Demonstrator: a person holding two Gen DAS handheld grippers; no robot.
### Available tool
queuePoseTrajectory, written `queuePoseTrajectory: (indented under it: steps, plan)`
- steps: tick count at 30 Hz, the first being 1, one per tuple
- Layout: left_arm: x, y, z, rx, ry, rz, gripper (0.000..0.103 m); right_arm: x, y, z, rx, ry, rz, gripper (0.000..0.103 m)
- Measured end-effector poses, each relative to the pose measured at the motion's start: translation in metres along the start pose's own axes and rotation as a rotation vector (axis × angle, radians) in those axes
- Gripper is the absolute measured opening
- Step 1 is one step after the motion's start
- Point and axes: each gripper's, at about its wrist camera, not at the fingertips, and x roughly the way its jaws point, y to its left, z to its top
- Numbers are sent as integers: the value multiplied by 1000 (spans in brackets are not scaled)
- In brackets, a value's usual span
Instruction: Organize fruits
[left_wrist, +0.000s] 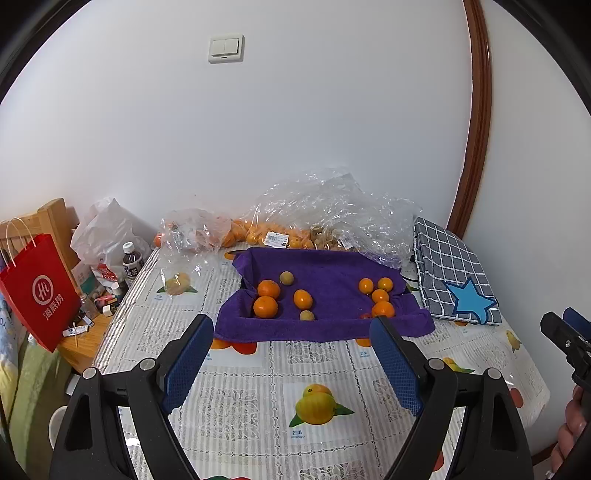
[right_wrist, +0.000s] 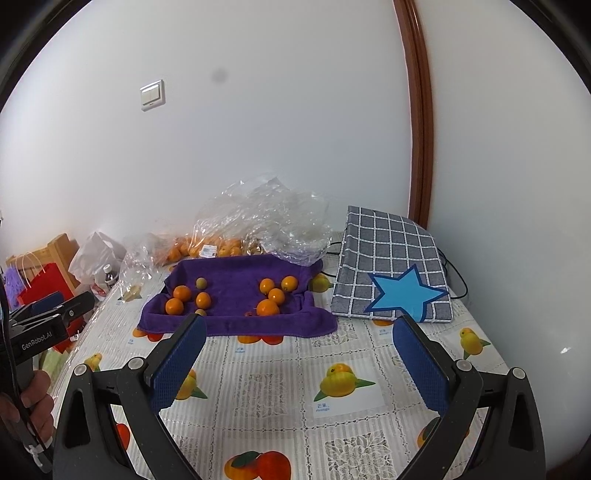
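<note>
A tray draped in a purple towel (left_wrist: 325, 273) (right_wrist: 236, 280) sits mid-table. On its left lie three oranges (left_wrist: 265, 306) (right_wrist: 174, 306) and two small greenish-brown fruits (left_wrist: 286, 278) (right_wrist: 201, 283). On its right lie several small oranges (left_wrist: 383, 309) (right_wrist: 268, 307). My left gripper (left_wrist: 295, 325) is open and empty, held above the table just before the towel's front edge. My right gripper (right_wrist: 299, 325) is open and empty, in front of the towel's right end. The right gripper also shows at the right edge of the left wrist view (left_wrist: 569, 332).
Clear plastic bags (left_wrist: 325, 214) (right_wrist: 258, 221) with more oranges lie behind the tray by the wall. A checked cloth with a blue star (left_wrist: 454, 273) (right_wrist: 395, 273) lies at the right. A red paper bag (left_wrist: 37, 291), bottles and clutter stand at the table's left.
</note>
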Motion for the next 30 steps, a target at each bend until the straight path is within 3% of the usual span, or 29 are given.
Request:
queuePoseTrajectory:
  steps: [30]
  plan:
    - [0, 3, -1, -6, 0, 16, 86, 2, 7, 1, -6, 4, -8, 100]
